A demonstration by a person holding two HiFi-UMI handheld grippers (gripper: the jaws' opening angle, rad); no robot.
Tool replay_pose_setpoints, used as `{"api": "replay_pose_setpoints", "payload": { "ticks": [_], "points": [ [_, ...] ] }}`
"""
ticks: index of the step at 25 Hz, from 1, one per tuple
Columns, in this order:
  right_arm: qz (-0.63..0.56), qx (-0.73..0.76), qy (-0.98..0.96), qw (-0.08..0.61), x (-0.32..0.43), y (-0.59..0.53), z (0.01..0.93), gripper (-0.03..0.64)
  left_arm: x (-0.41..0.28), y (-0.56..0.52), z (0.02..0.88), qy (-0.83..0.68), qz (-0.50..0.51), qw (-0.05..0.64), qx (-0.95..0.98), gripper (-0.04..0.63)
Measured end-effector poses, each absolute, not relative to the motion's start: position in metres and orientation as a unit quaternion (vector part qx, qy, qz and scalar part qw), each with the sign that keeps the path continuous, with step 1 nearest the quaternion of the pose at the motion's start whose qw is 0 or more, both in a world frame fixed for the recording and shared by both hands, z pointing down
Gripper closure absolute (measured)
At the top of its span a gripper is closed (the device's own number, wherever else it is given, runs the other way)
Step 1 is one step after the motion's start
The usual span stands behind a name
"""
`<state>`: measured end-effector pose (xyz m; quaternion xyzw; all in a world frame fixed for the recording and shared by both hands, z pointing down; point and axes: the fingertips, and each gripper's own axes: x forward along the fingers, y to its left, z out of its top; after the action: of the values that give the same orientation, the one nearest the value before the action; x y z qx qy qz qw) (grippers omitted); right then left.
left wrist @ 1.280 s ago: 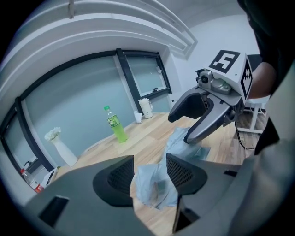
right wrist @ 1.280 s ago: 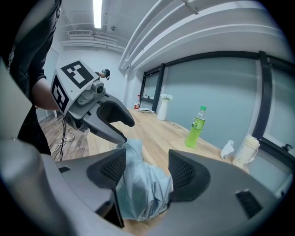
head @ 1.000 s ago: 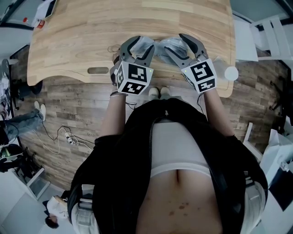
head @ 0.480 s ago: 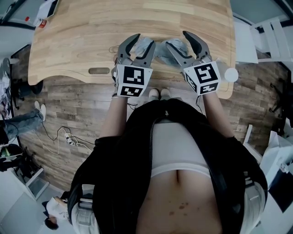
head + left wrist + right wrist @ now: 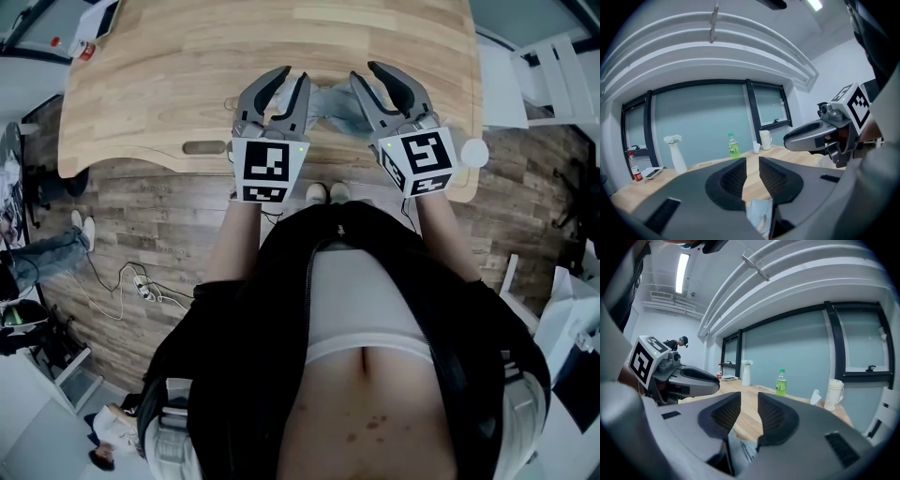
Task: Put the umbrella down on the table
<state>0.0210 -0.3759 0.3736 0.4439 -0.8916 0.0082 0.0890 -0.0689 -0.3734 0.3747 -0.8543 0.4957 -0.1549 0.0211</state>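
Umbrella near front edge of table, bare wood beyond.

Office: wooden table, glazed partitions

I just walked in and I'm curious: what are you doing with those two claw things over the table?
A person stands at the wooden table with a hand-held gripper in each hand. The left hand-held gripper and the right hand-held gripper have just been closing their jaws. Each seems to pinch one end of the pale folded umbrella between them. It has not been let go yet.
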Motion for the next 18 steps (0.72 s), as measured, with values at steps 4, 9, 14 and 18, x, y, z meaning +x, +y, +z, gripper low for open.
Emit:
{"api": "replay_pose_setpoints", "payload": {
  "ticks": [4, 9, 14, 18],
  "points": [
    [0.01, 0.453, -0.887, 0.086, 0.02, -0.376, 0.371, 0.529, -0.073, -0.374, 0.37, 0.5, -0.148, 0.023, -0.853, 0.55],
    [0.003, 0.455, -0.887, 0.077, 0.014, -0.371, 0.363, 0.557, -0.077, -0.373, 0.367, 0.499, -0.146, 0.028, -0.854, 0.57],
    [-0.008, 0.461, -0.885, 0.07, 0.008, -0.364, 0.354, 0.575, -0.08, -0.369, 0.364, 0.493, -0.147, 0.031, -0.857, 0.589],
    [-0.013, 0.472, -0.879, 0.069, 0.002, -0.357, 0.352, 0.584, -0.086, -0.363, 0.363, 0.485, -0.145, 0.03, -0.862, 0.589]
  ]
}}
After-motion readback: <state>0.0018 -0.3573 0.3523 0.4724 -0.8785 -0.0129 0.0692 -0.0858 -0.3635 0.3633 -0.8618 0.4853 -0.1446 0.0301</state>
